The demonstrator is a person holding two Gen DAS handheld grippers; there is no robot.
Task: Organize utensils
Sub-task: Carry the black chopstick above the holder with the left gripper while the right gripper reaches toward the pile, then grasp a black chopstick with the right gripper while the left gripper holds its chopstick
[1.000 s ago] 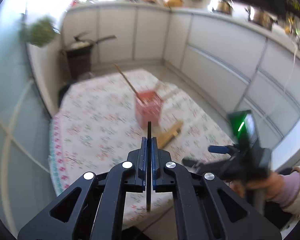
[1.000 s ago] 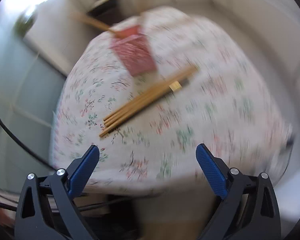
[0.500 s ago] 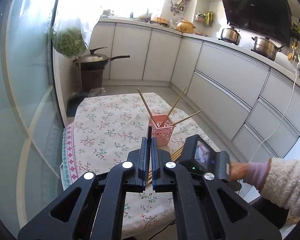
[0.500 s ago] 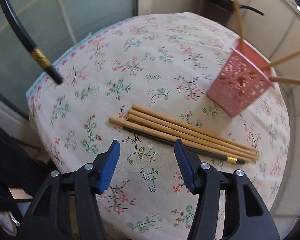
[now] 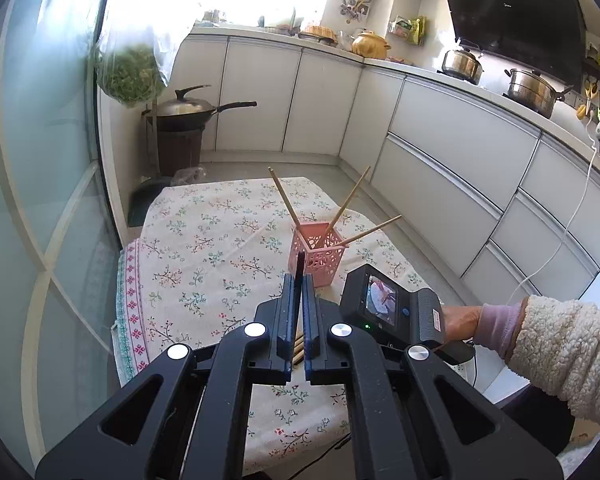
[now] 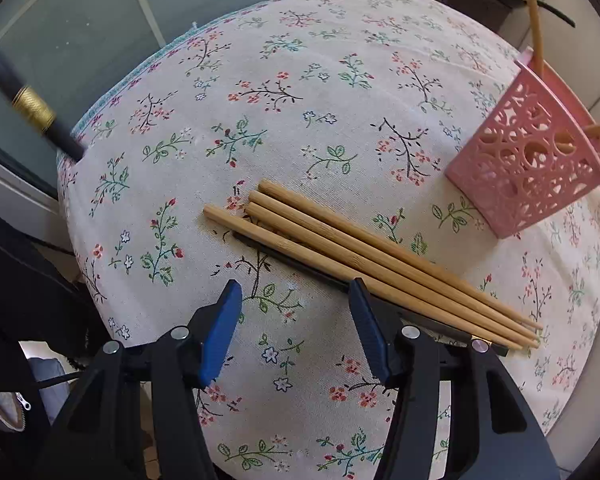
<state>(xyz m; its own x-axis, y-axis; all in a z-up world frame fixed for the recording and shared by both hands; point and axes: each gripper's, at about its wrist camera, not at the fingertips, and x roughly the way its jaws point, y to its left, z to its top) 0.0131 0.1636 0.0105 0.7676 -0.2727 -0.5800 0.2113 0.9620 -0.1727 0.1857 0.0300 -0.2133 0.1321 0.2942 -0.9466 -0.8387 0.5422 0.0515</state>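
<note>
A pink lattice holder (image 5: 318, 258) stands on the floral tablecloth with three wooden chopsticks leaning in it; it also shows in the right wrist view (image 6: 532, 168). My left gripper (image 5: 298, 280) is shut on a black chopstick (image 5: 299, 266) and holds it above the table; its gold-banded end shows in the right wrist view (image 6: 32, 104). Several wooden chopsticks (image 6: 360, 256) and one black chopstick (image 6: 300, 266) lie side by side on the cloth. My right gripper (image 6: 296, 308) is open, low over the cloth, just in front of their thick ends.
The table (image 5: 204, 248) stands beside a glass door on the left. A wok on a stool (image 5: 184, 120) is beyond it. White cabinets (image 5: 440, 152) run along the back and right. The person's right hand (image 5: 460, 320) holds the right gripper.
My right gripper has moved closer to the chopsticks on the cloth and its jaws have narrowed. My left gripper has risen slightly, still shut on the black chopstick.
</note>
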